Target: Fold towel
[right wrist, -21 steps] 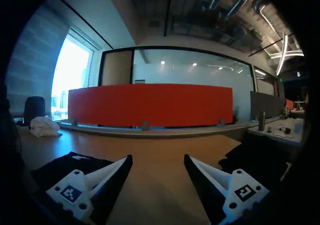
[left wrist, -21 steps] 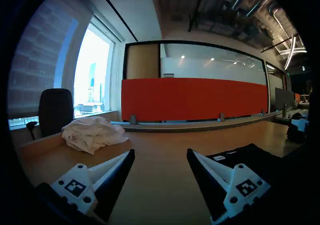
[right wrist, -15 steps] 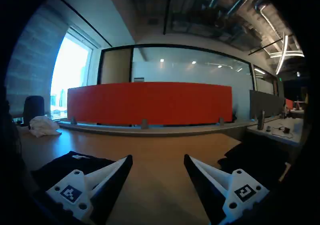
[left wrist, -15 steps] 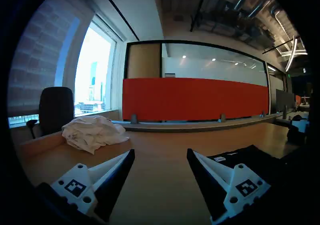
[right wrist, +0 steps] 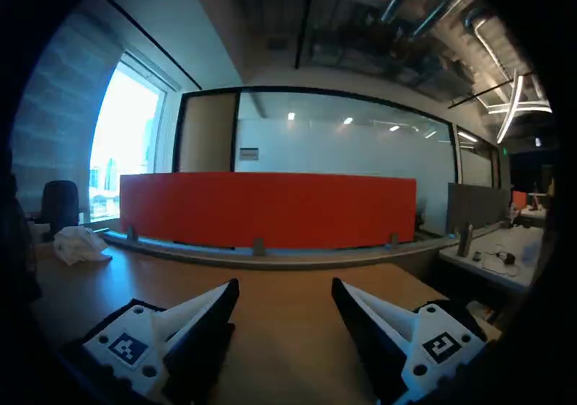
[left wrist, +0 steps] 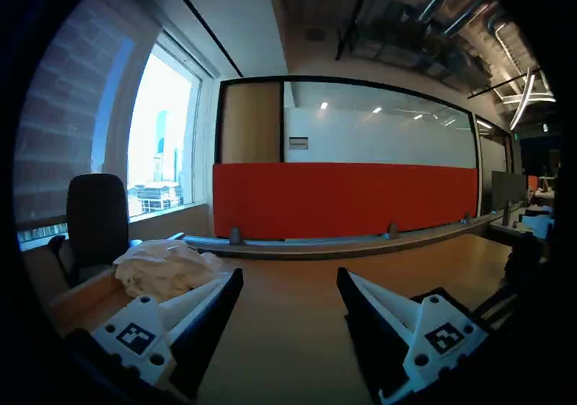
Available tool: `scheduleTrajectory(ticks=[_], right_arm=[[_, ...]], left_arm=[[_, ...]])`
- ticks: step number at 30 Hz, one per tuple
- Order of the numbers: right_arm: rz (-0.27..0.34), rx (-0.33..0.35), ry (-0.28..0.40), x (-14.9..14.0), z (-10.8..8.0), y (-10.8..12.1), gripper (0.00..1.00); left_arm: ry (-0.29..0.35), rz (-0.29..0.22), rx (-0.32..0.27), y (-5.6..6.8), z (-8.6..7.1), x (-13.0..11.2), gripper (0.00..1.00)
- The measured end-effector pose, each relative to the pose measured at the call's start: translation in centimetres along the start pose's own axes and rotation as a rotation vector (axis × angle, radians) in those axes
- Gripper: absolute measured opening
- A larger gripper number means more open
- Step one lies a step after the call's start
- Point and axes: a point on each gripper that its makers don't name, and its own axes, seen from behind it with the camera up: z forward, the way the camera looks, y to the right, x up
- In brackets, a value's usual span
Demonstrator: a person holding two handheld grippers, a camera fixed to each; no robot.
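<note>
Towel (left wrist: 167,269) crumpled near left tongs (left wrist: 288,290) — far beyond right tongs (right wrist: 285,293)

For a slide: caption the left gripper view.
Open left gripper over wooden desk; crumpled white towel at left, red divider behind.

Left gripper (left wrist: 288,271): two wedge-shaped fingers (left wrist: 189,310), white plastic on the upper face, black on the inner side, each tapering to a sharp tip. Each white base carries a square black-and-white fiducial tag (left wrist: 135,337), with small round holes (left wrist: 143,300) set around it.

Right gripper (right wrist: 284,282): same build. White-topped, black-sided tapered fingers (right wrist: 375,315), one fiducial tag (right wrist: 441,347) per finger base, round holes (right wrist: 433,308) nearby.

Tag patterns differ from finger to finger. Cannot tell whether the holes hold screws.
</note>
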Motion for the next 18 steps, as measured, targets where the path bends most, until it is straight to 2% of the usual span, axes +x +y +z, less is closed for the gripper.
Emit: scheduleTrajectory(ticks=[8, 18], right_arm=[[-0.001, -0.01, -0.004, 4.9, -0.3, 0.2, 1.0], [-0.005, -0.01, -0.024, 8.0, -0.7, 0.3, 0.99]], left_arm=[[-0.016, 0.006, -0.002, 0.3, -0.2, 4.7, 0.97], [-0.044, 0.022, -0.019, 1.2, -0.3, 7.5, 0.97]])
